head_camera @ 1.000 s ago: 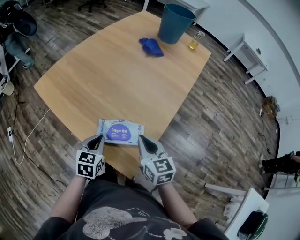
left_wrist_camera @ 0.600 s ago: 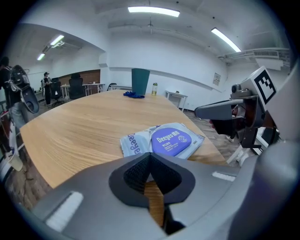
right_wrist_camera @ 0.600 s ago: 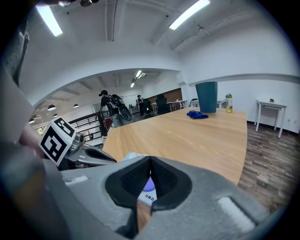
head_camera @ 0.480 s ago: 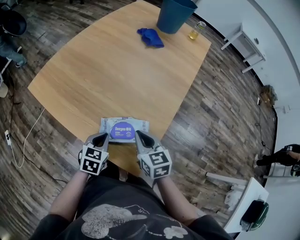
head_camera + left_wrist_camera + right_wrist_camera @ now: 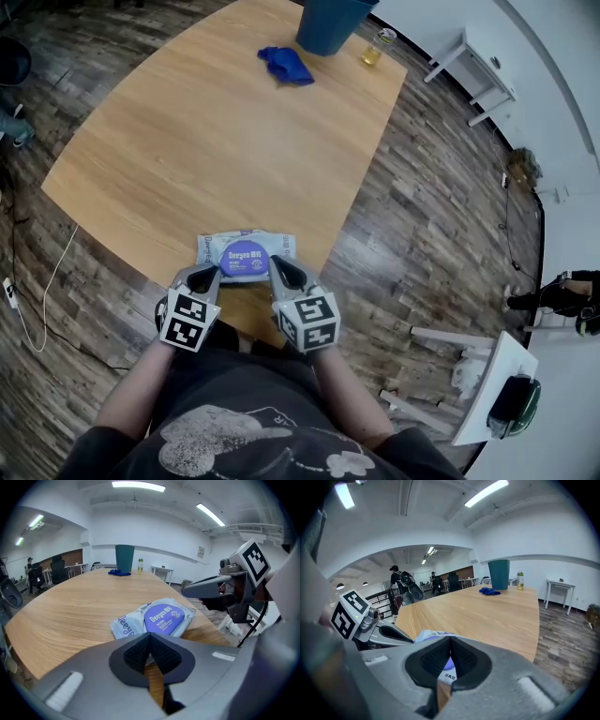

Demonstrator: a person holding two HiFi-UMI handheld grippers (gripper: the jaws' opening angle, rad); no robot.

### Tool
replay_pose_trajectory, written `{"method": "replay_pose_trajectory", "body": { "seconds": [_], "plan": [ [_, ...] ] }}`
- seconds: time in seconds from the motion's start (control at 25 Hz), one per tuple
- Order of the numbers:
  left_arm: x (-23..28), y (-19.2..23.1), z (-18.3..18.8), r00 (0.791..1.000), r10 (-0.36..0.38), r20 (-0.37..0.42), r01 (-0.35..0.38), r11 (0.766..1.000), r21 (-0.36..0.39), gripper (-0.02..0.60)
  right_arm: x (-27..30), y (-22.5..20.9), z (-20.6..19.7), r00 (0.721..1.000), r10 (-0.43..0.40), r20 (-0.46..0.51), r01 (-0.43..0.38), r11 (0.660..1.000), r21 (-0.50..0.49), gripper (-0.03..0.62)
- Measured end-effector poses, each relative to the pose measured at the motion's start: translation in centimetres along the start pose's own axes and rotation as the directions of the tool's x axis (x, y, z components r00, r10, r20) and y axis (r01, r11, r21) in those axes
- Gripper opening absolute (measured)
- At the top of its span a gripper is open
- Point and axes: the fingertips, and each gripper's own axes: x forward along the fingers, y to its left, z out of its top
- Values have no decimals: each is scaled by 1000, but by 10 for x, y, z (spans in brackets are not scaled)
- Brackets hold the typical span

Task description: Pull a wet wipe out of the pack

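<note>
A flat wet wipe pack point(image 5: 246, 255), white with a round purple lid label, lies near the front edge of the wooden table point(image 5: 206, 141). My left gripper point(image 5: 203, 273) hovers just short of the pack's near left corner, jaws shut and empty. My right gripper point(image 5: 263, 265) sits at the pack's near right side, also shut with nothing between its pads. In the left gripper view the pack point(image 5: 154, 618) lies just beyond the closed jaws point(image 5: 150, 639), with the right gripper's arm at the right. In the right gripper view the pack point(image 5: 436, 637) peeks out behind the closed jaws point(image 5: 450, 644).
At the table's far end stand a teal bin point(image 5: 328, 23), a crumpled blue cloth point(image 5: 284, 64) and a small bottle of yellow liquid point(image 5: 375, 47). White furniture pieces point(image 5: 469, 375) lie on the wood floor at the right. People and chairs show in the distance point(image 5: 401, 585).
Both grippers have sunk and closed in on the near edge of the pack, the right one now at its front right side. The pack has not moved.
</note>
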Motion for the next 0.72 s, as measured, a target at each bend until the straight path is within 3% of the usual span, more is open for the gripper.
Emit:
{"method": "replay_pose_trajectory", "body": {
  "seconds": [0.32,0.44,0.72],
  "plan": [
    [9,1,-7,998,-29,-60,28,999,-16,18,5,-7,1,1000,-4,-31,3,999,-48,-9],
    [12,0,-6,997,-49,-67,45,997,-64,18,11,-6,2,997,55,-56,-60,994,-87,-4],
    [11,-2,-9,997,-47,-64,41,995,-87,18,25,13,-13,964,184,-194,-226,948,-225,126]
  ]
}}
